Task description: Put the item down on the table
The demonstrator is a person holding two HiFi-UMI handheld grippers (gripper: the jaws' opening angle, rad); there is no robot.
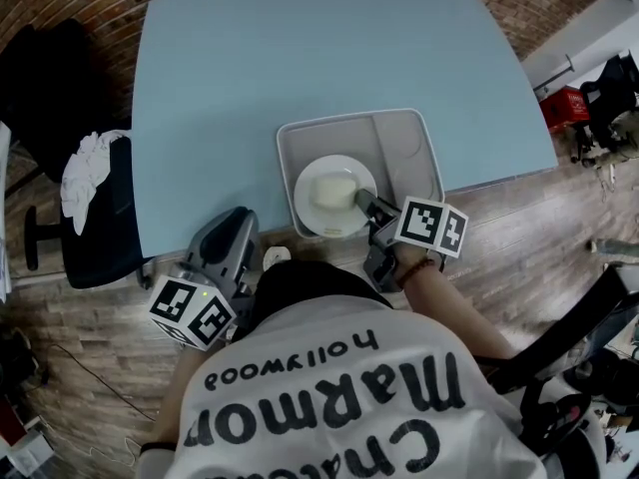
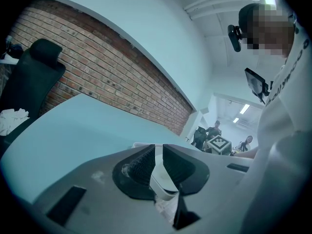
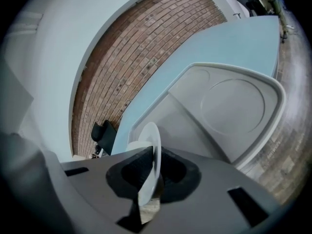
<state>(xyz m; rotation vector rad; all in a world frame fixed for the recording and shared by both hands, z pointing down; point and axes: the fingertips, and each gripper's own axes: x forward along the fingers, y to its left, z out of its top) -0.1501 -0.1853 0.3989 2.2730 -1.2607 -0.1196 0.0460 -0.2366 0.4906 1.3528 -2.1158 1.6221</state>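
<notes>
A white plate carrying a pale block of food is over the left compartment of the grey tray. My right gripper is shut on the plate's right rim; in the right gripper view the plate stands edge-on between the jaws of that gripper. I cannot tell if the plate rests on the tray or hangs just above it. My left gripper hovers off the table's near edge, left of the tray, its jaws close together with nothing held.
The light blue table stretches beyond and left of the tray. The tray's round right compartment holds nothing. A black chair with a white cloth stands at the table's left. A brick wall lies beyond.
</notes>
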